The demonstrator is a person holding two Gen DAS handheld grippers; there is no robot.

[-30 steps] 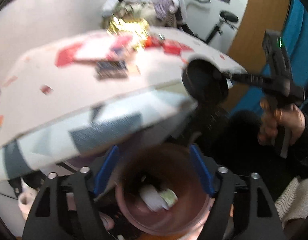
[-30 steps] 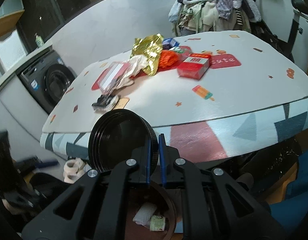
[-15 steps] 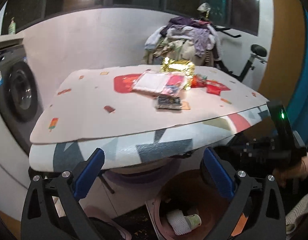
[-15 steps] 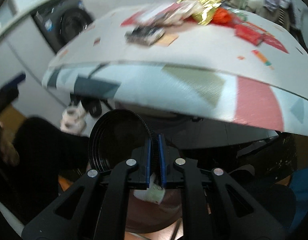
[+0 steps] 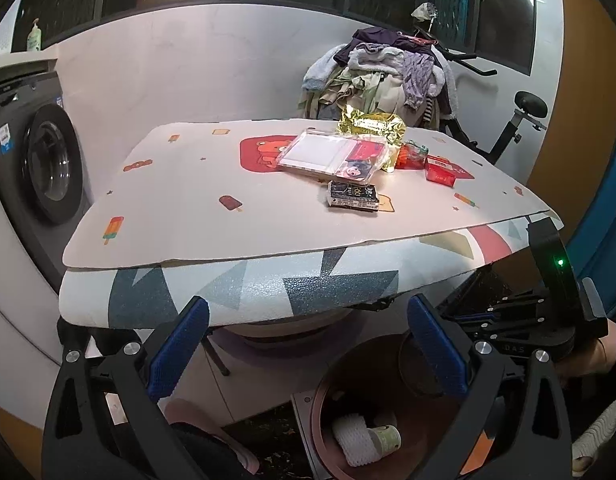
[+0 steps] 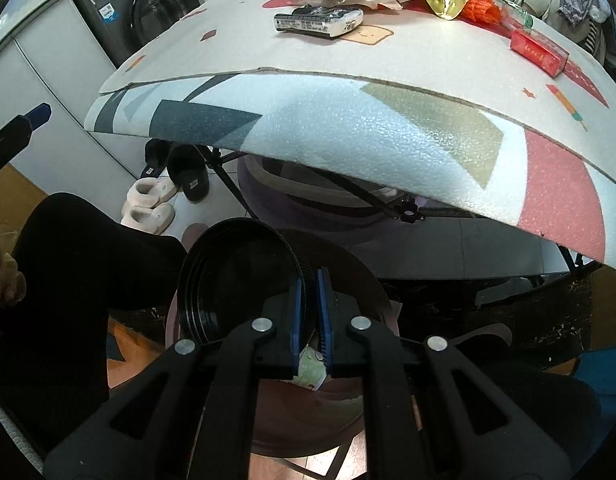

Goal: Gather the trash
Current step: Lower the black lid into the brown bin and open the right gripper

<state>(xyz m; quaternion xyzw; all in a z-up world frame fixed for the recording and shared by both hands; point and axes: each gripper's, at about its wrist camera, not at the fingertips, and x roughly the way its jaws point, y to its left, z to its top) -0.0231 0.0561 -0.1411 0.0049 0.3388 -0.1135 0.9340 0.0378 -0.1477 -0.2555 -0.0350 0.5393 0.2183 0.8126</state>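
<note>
Black plastic lid [image 6: 240, 276], round and ribbed, pinched by its rim between the blue pads of the right gripper [image 6: 308, 320], jaws fully closed on it. Hangs just above the open brown bin [image 5: 327, 400] on the floor, below the near edge of the tabletop [image 5: 228, 240]. Judged light and rigid, a little slick on the smooth face; rim grip looks the sound choice. Inside the bin: a white crumpled roll [image 5: 353, 440] and a small paper cup [image 5: 383, 436].

Left gripper [image 5: 308, 344] spread wide, nothing between its pads, aimed at the near edge of the tabletop.

Waiting near the far right corner of the tabletop: clear plastic package [image 5: 331, 156], probably stiff but slippery, best taken by an edge; gold foil bag [image 5: 371, 128], crinkly, light, easily crushed, any fold good for a pinch; dark flat packet [image 5: 351, 196] nearer the middle, with barcode-like print too small to read; red carton [image 5: 439, 170] toward the right edge, firm card, gold characters not legible; orange wrapper [image 5: 407, 156] beside it, soft.

On the table cover, a red patch with a cartoon bear; no words legible. White labels on the washing machine [image 5: 36, 152] at left, unreadable.
</note>
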